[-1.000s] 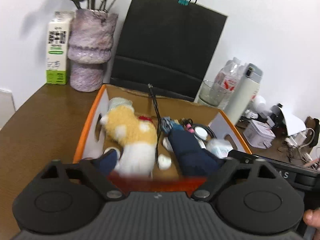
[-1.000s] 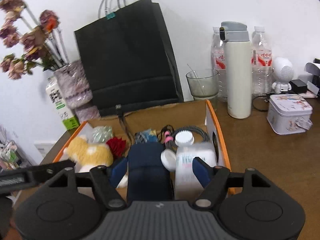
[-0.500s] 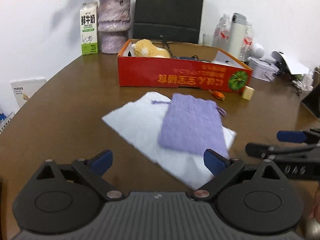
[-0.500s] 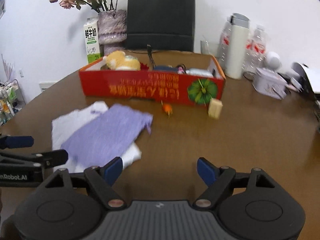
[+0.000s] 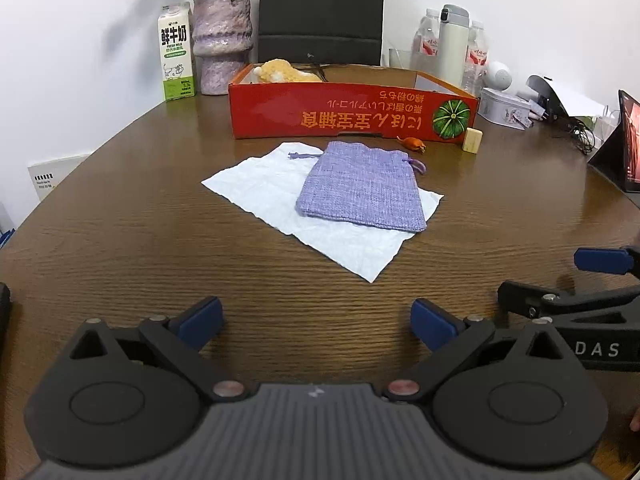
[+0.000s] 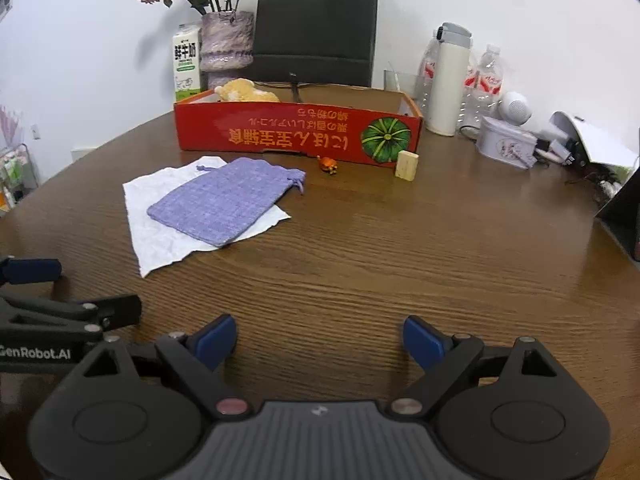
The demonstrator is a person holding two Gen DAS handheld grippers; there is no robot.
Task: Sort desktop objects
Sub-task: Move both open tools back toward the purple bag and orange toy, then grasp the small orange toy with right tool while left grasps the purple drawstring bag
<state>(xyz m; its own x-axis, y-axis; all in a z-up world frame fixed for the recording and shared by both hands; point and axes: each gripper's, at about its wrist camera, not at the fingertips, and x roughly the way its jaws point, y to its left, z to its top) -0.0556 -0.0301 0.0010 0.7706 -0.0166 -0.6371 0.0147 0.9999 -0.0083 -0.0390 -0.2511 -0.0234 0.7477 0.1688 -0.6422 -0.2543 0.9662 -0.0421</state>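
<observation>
Both tongs gape wide and empty — left tongs [image 5: 316, 320], right tongs [image 6: 319, 338] — low over the bench [image 6: 400, 248]. Purple pouch [image 5: 366, 186] lies on white paper [image 5: 264, 188], just before the red box [image 5: 352, 114].

Red box [image 5: 352, 114] walls hide most of its contents; only a plush toy [image 5: 286, 72] peeks above. At three o'clock, a laptop [image 5: 624, 148] is cut off; the tiny orange figure [image 6: 328, 165] stays indistinct.
</observation>
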